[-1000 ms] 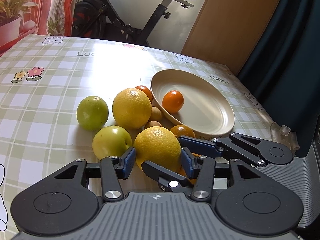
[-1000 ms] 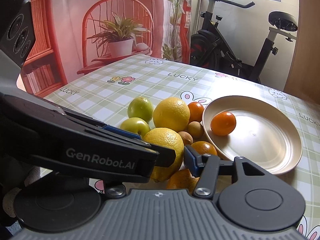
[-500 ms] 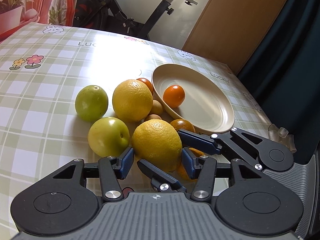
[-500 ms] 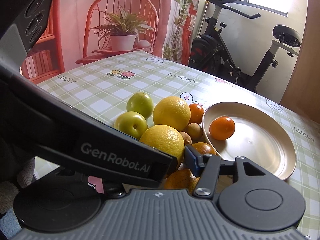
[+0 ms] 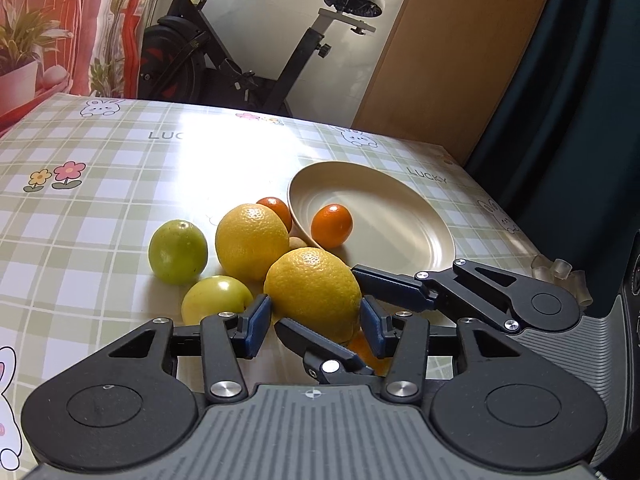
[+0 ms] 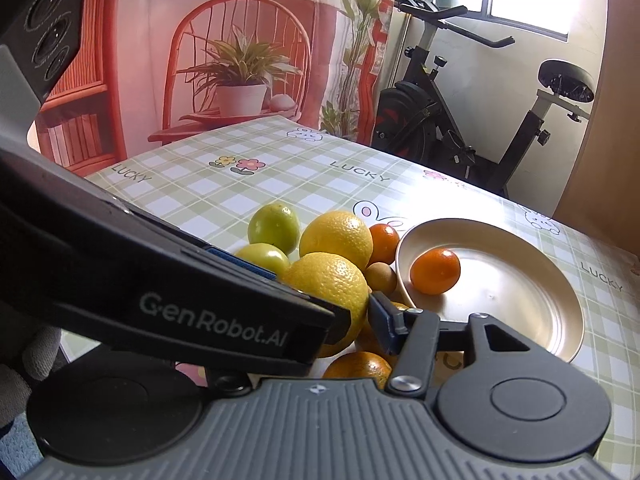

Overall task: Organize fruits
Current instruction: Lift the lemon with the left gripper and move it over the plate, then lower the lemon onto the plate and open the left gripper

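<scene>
Left wrist view: left gripper [image 5: 314,320] has the near yellow citrus [image 5: 312,280] between its blue pads [image 5: 256,322]. The jaws are closing and both pads look to be in contact at the fruit's widest part. The opening is mid-width and the fruit fills it.

Right gripper [image 5: 318,298] is on the same fruit. One finger crosses under it just in front of the left pads, and the other lies along its far-right side. Can't tell if those press: in the right wrist view its left finger is hidden behind the left gripper's body.

- **Under the fingers:** loose orange [image 6: 356,368], close below the citrus.
- **Just left of the left pad:** pale green fruit [image 5: 216,300].
- **Beyond the fingertips:** second yellow citrus [image 5: 252,240], with a darker green fruit [image 5: 178,250] to its left.
- **Ahead and right of the fingers:** plate [image 5: 420,216], holding one plated orange [image 5: 332,226].

My read: the step is securing the citrus for the move to the plate.

- Finish the squeeze on the equator. The skin is round and slick, so an off-centre grip will squirt it out.
- One gripper should own the load. Two crossed pairs risk fighting each other.
- Lift straight up before going right, or the pile underneath rolls.
- Set it down clear of the plated orange.
</scene>
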Motion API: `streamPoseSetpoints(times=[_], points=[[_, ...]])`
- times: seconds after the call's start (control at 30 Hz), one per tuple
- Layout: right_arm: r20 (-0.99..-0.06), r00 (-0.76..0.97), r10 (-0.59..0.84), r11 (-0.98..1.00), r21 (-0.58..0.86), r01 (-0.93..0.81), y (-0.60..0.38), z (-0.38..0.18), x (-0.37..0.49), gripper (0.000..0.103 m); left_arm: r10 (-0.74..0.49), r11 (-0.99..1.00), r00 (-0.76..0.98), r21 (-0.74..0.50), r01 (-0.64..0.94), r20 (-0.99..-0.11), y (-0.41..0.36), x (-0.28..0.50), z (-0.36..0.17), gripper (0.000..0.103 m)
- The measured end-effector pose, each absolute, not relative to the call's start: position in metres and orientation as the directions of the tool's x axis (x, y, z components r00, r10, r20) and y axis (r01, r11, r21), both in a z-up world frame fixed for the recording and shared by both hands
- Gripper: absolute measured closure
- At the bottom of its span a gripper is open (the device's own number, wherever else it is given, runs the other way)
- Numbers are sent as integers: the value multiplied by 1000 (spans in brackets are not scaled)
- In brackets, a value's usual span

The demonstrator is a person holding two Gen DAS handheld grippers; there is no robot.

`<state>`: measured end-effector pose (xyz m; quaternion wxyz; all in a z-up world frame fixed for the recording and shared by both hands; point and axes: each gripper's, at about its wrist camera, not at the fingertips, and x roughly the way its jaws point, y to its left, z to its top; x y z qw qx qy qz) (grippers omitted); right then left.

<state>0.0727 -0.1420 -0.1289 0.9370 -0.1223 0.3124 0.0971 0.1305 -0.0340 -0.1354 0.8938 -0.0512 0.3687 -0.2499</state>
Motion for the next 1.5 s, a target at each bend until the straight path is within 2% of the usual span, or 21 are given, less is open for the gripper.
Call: streamPoseSetpoints(times=[0.3,0.67,1.1,1.27,1.5], points=[[-547,830,106,967,-137,-213,-152,-110,67,47,-494,859,635,-219,464,-593,-47,130,-116,52],[-489,871,49,988,-103,-113,-186,-91,71,47,-541,815,604,-188,548,-586,-87,149,-104,52],[-563,826,8,1000,0,-10,-239,-114,93,47,-515,813,536,-183,553,-669,-120,184,-133,53],[-590,806,41,999,37,-25,-243,-125,110,47,-500,827,561,-172,535,-660,-117,196,-131,53],[-575,814,87,996,52,-69,-241,-127,128,47,-477,850,587,-176,496,-654,-110,213,-129,53]])
